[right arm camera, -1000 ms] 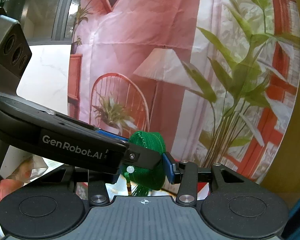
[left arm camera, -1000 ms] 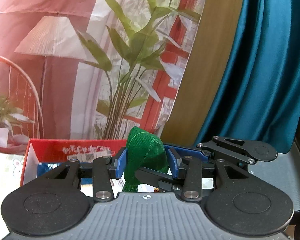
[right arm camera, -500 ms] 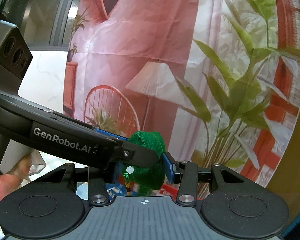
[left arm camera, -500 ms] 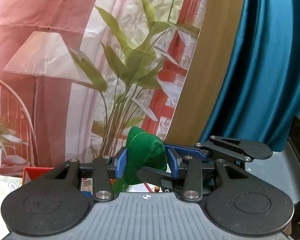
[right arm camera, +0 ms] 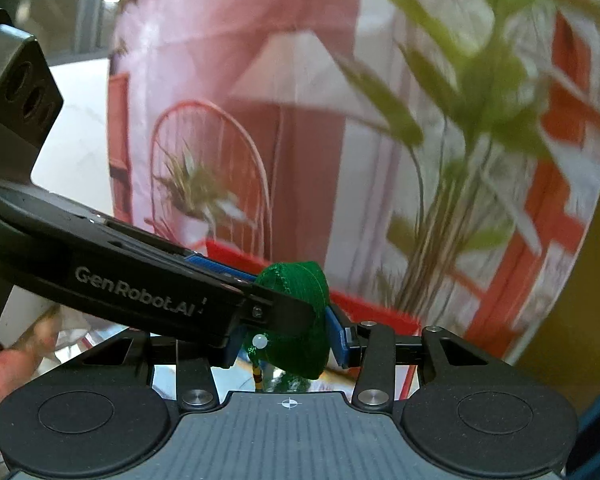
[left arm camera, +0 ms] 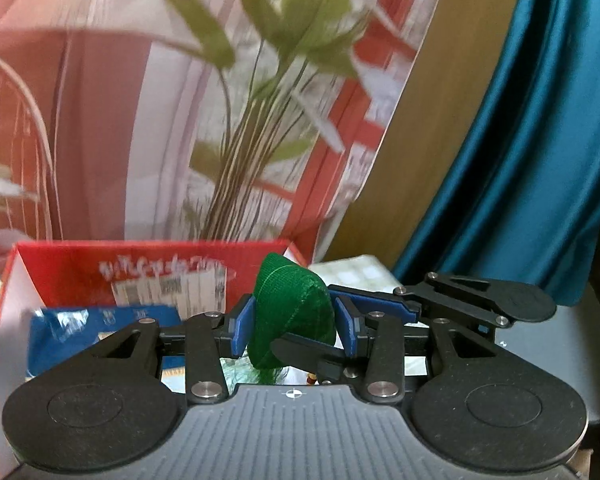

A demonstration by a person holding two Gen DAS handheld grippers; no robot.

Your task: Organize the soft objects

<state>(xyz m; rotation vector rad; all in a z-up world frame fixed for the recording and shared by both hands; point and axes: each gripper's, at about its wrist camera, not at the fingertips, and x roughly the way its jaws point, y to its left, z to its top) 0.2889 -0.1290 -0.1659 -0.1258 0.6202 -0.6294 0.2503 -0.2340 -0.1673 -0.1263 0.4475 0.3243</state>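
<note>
Left tool [left arm camera: 294, 330]: blue pads clamped on both sides of the green pouch [left arm camera: 290, 316], so it's gripping it, no gap either side.
Right tool [right arm camera: 286, 338]: also squeezing the same pouch [right arm camera: 300, 320]; its right blue pad sits flush on the fabric, the left one is mostly hidden behind the other tool's black arm.
Both tools: crossing each other at the pouch, coming in from different angles.
Pouch: held up in the air between the two tools, in front of the red box [left arm camera: 80, 272]. A green tassel and a small white bead [right arm camera: 259, 341] hang off its underside.
Box: open red carton just beyond the tools, with a blue packet [left arm camera: 96, 324] lying inside.
Background: printed backdrop with a lamp and plant, pretty blurry, plus a teal curtain [left arm camera: 540, 140] on the right.
Person: fingers [right arm camera: 4, 364] show at the left edge of the right view.
</note>
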